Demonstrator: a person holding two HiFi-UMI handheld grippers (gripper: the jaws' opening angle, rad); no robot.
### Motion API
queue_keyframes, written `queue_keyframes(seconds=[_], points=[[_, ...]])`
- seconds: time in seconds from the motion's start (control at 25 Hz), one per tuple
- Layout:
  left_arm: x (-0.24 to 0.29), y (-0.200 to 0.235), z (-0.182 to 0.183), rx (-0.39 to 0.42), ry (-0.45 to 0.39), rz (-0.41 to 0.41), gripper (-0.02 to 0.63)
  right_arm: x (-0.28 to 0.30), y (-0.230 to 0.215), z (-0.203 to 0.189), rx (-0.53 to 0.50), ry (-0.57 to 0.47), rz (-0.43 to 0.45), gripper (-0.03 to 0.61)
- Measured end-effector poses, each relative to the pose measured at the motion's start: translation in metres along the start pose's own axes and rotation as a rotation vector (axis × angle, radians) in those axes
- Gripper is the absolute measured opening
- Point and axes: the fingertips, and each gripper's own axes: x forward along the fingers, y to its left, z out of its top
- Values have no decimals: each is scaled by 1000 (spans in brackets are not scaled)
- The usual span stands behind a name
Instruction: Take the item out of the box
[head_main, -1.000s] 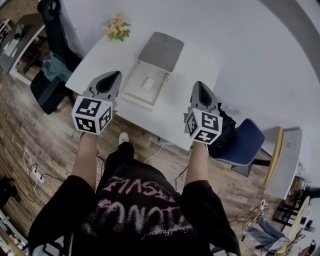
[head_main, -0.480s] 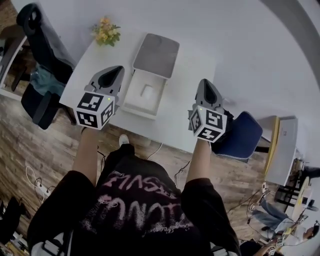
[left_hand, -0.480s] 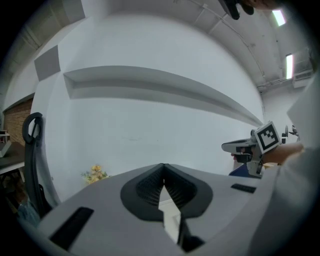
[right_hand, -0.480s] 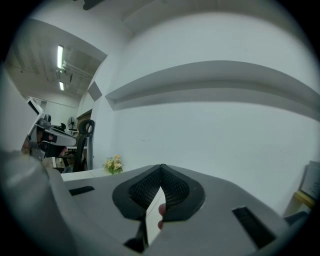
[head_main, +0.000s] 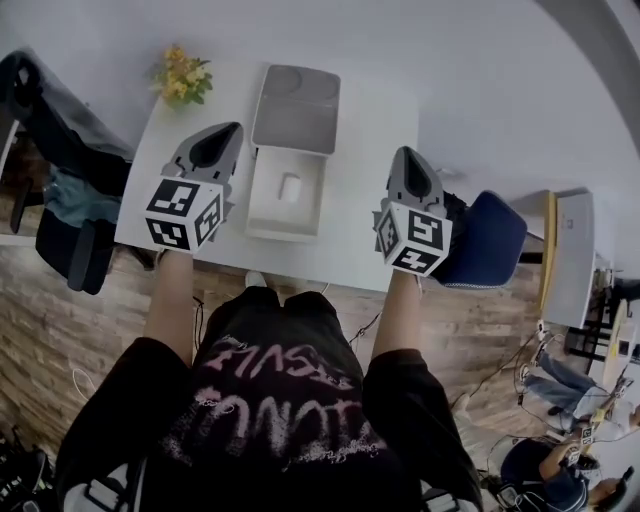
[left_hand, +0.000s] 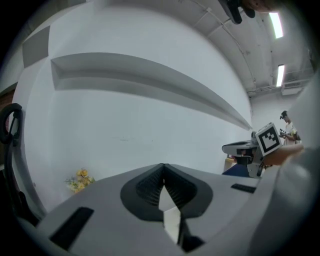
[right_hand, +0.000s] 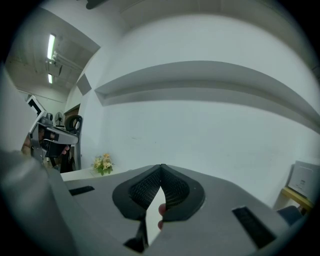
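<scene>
White wall (head_main: 480, 60) and wooden floor (head_main: 70, 330) are framing the scene. The white surface (head_main: 360, 200) is running across the middle of the head view, with a black chair (head_main: 60, 200) standing at its left end and a blue chair (head_main: 490, 245) at its right.

On the surface the box (head_main: 265, 205) is sitting open. Its grey lid (head_main: 297, 110) is lying folded back toward the wall, so the opening part is looking finished.

The left tool (head_main: 228, 130) is hovering just beside the box's left wall. The right tool (head_main: 407, 153) is hanging over the surface's right side, apart from the box. In each gripper view the jaws are meeting at their tips with nothing between them, so both tools are closed and carrying nothing. Both views are facing the wall rather than looking down into the box.

A small bunch of flowers (head_main: 180, 75) is resting at the far left corner of the surface.

The item (head_main: 290, 187), small, white and rounded, is lying inside the box near the middle of its floor, and neither tool is touching it.

By my reckoning the task is only starting. The approach is under way, while opening a tool, reaching down into the box, closing on the item and lifting it out are all waiting to be done.
</scene>
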Motion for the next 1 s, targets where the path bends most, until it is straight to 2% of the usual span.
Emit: queue_keyframes(seconds=[0.44, 1.0], points=[[22, -10, -7, -5, 30, -37, 2, 0, -21, -5, 33, 1, -38, 9], [38, -24, -13, 19, 72, 30, 2, 30, -32, -16, 49, 5, 69, 9]])
